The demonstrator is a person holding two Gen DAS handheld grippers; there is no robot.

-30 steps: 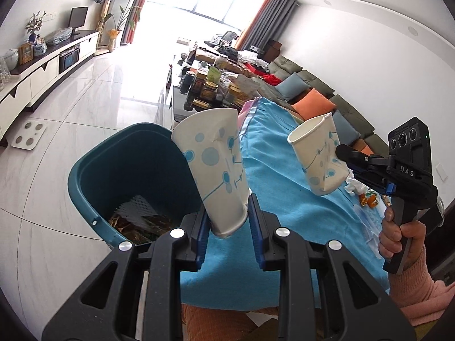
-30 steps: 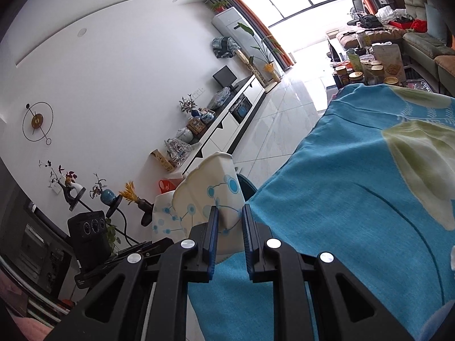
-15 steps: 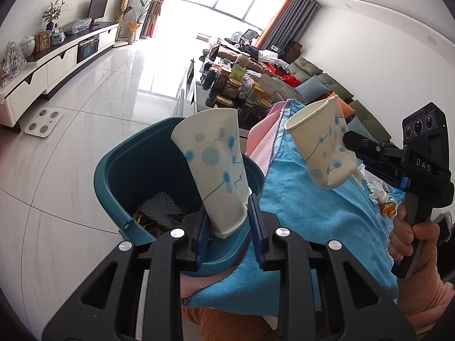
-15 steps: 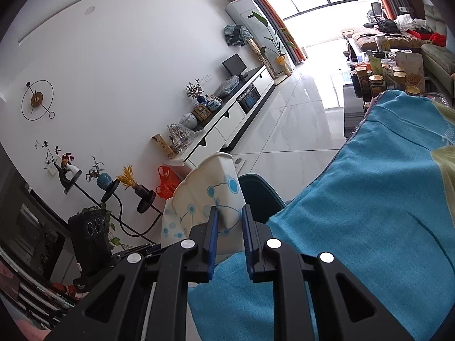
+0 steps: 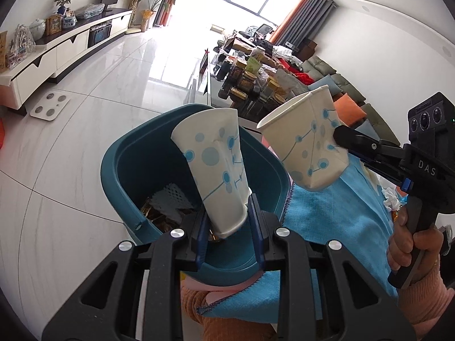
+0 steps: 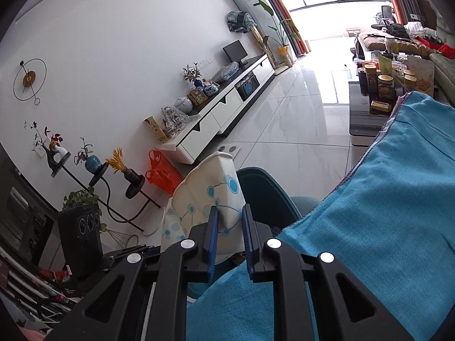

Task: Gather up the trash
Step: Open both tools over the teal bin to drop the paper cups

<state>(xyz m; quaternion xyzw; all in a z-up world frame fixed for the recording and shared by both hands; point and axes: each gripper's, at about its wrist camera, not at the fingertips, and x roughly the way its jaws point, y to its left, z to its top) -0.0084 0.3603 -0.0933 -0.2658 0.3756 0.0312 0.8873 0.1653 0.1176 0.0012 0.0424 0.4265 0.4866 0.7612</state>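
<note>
My left gripper is shut on a squashed white paper cup with blue dots and holds it over the open teal trash bin, which has wrappers inside. My right gripper is shut on a second dotted paper cup; in the left wrist view that cup hangs at the bin's right rim, above the edge of the blue tablecloth. The bin's rim also shows in the right wrist view.
Small trash bits lie on the blue cloth at right. A low table with jars stands beyond the bin. A white TV cabinet runs along the left wall. A scale lies on the tiled floor.
Both grippers have moved left, off the table, with their cups. The left cup is now over the bin's opening and the right cup has reached the bin's rim.
</note>
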